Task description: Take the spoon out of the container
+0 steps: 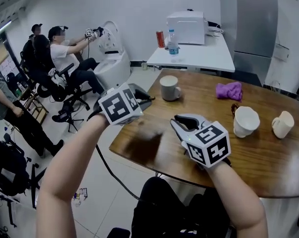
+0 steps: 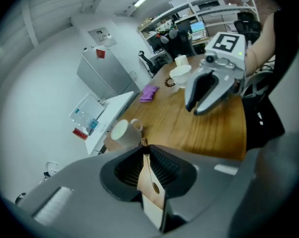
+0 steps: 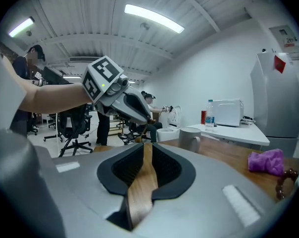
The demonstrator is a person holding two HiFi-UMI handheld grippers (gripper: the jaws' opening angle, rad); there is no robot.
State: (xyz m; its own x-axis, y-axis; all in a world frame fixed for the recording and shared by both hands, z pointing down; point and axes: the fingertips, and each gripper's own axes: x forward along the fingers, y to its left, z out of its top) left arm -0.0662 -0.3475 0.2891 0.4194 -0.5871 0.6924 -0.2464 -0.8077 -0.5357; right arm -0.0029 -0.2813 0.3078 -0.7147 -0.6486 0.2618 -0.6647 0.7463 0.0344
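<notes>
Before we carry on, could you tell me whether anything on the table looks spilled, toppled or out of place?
Nothing looks spilled or toppled. The grey mug, white cup and cream cup stand upright on the table. Only the purple cloth lies crumpled, with a brown thing near it that I cannot identify.

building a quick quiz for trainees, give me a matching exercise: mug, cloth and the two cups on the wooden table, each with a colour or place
1 mug
2 cloth
3 large cup
4 small cup

a purple
b furthest right in the head view
c closest to the left claw
d beside the small brown thing

Pairs: 1c, 2a, 3d, 4b
</notes>
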